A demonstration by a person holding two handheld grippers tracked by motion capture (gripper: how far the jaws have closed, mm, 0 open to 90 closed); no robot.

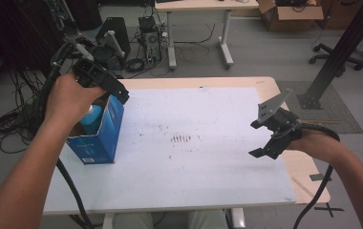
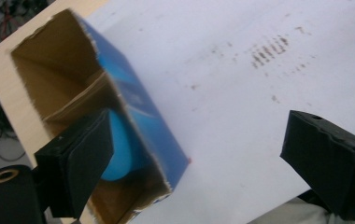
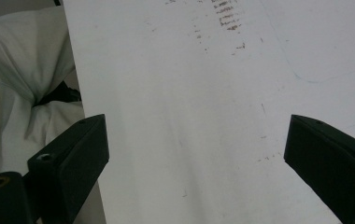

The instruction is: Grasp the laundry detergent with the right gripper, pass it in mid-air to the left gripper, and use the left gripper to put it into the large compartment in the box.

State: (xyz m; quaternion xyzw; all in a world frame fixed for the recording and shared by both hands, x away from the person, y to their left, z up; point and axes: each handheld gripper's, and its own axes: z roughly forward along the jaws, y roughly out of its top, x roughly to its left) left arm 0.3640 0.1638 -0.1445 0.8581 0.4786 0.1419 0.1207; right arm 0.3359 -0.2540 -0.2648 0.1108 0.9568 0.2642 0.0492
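The blue box (image 1: pixel 98 133) stands open-topped near the table's (image 1: pixel 208 191) left edge, and a light blue object (image 2: pixel 119 149) sits inside it, mostly hidden by the cardboard walls, so its shape is hard to make out. The left gripper (image 1: pixel 115 93) hangs just above the box's open top, jaws spread wide with nothing between them; the hand covers much of its body. The right gripper (image 1: pixel 261 150) hovers over the white sheet (image 3: pixel 203 116) well apart from the box, jaws also spread and empty.

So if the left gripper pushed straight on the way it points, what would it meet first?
Probably the open blue cardboard box: the open left gripper straddles its near wall, above the light blue rounded object inside. Depth is unclear.
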